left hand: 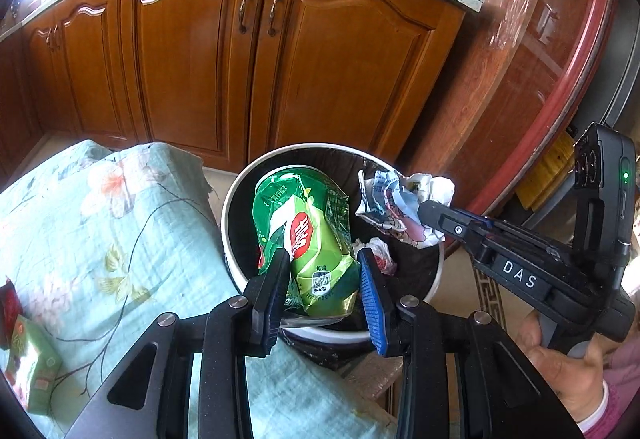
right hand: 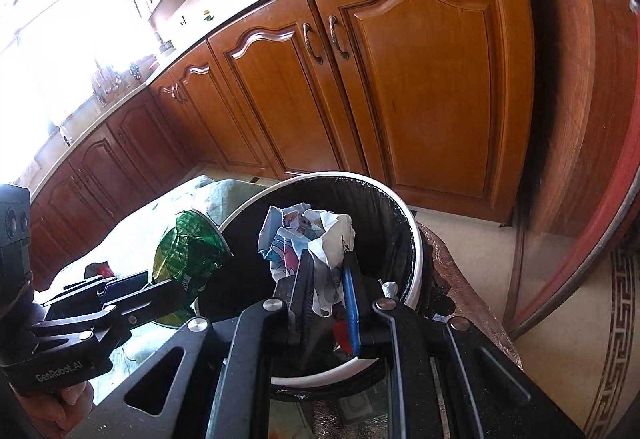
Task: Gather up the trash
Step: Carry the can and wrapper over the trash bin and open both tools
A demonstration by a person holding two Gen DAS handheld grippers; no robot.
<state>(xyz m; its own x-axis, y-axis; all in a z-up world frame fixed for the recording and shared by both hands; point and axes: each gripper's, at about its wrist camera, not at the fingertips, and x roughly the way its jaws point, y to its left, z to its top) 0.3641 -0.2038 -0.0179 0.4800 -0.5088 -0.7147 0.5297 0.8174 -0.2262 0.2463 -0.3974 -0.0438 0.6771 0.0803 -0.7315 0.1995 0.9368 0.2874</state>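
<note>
A round white trash bin (left hand: pixel 232 199) with a black liner stands by the table; it also shows in the right wrist view (right hand: pixel 414 239). My left gripper (left hand: pixel 324 263) is shut on a crumpled green wrapper (left hand: pixel 312 231) and holds it over the bin's left half; the wrapper shows at the bin's left rim in the right wrist view (right hand: pixel 188 251). My right gripper (right hand: pixel 326 263) is shut on a crumpled white printed paper (right hand: pixel 304 235) over the bin opening. The same paper (left hand: pixel 396 203) and right gripper (left hand: pixel 430 209) show over the bin's right side.
A table with a floral light-blue cloth (left hand: pixel 100 239) lies left of the bin, with a green box (left hand: pixel 32 363) and a red item (left hand: pixel 8 303) on it. Wooden cabinets (left hand: pixel 248 59) stand behind. A round red-rimmed glass tabletop (left hand: pixel 560 59) stands at the right.
</note>
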